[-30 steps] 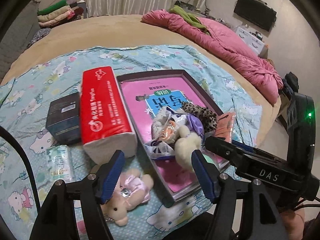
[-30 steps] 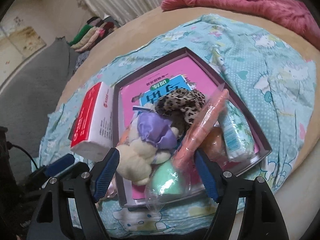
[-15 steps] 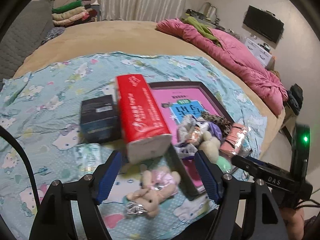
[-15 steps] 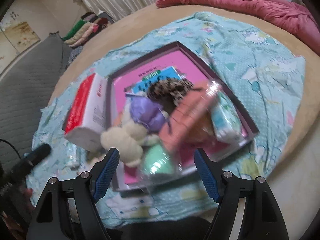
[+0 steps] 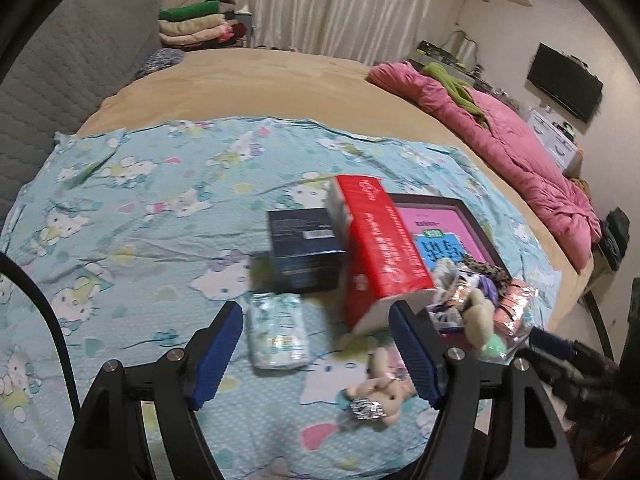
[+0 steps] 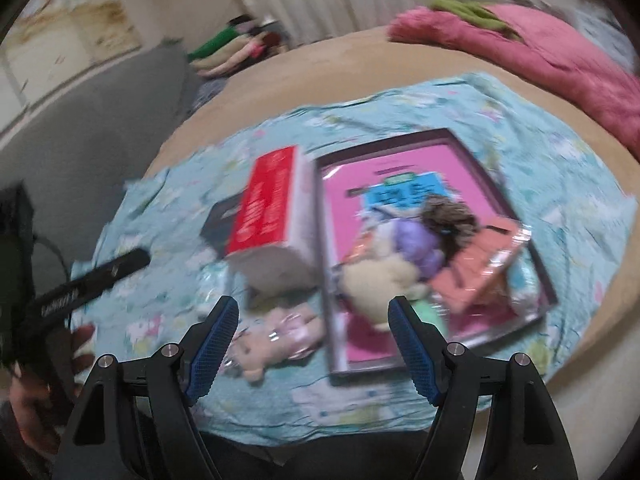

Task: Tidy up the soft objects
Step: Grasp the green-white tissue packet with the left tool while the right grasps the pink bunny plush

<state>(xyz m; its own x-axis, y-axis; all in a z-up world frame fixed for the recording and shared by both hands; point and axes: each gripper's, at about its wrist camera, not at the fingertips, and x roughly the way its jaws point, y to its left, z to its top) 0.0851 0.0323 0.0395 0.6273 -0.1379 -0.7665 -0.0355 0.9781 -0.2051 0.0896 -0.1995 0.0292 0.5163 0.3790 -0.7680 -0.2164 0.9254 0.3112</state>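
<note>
While both grippers, left (image 5: 316, 354) and right (image 6: 314, 346), hang open and empty, blur smears the tray (image 6: 500, 176), its toys (image 6: 384, 280) indistinct.

Left gripper (image 5: 316, 350) jaws wide apart, nothing held; right gripper (image 6: 314, 344) likewise.

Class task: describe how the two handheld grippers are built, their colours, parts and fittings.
Both the left gripper and right gripper share one design: black angular frames, silver round bolts at the joints, and two fingers faced with ribbed blue pads. A thin black cable curves beside the left one.
</note>
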